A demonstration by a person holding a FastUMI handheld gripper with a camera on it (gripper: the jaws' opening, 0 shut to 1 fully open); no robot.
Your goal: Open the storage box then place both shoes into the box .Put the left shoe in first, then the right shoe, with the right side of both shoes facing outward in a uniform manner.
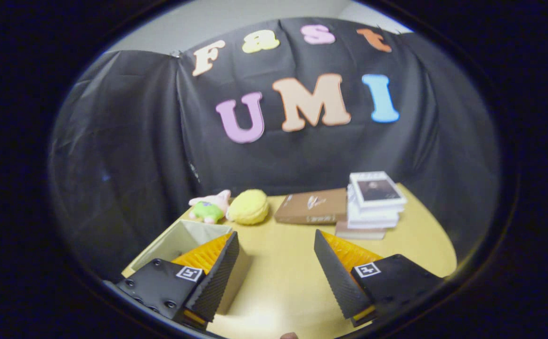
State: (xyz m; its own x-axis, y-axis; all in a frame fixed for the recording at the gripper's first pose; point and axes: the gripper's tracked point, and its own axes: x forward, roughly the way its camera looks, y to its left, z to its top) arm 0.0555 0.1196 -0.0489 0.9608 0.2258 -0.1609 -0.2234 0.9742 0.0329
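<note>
My gripper is open, its two fingers spread wide above the yellow table with nothing between them. The storage box, pale and open at the top, sits on the table just beyond and partly behind the left finger. Its inside looks empty as far as I can see. The right finger hangs over bare tabletop.
Along the table's far edge lie a pink and green plush toy, a yellow round plush, a brown flat box and a stack of books. Black cloth walls close the booth behind them.
</note>
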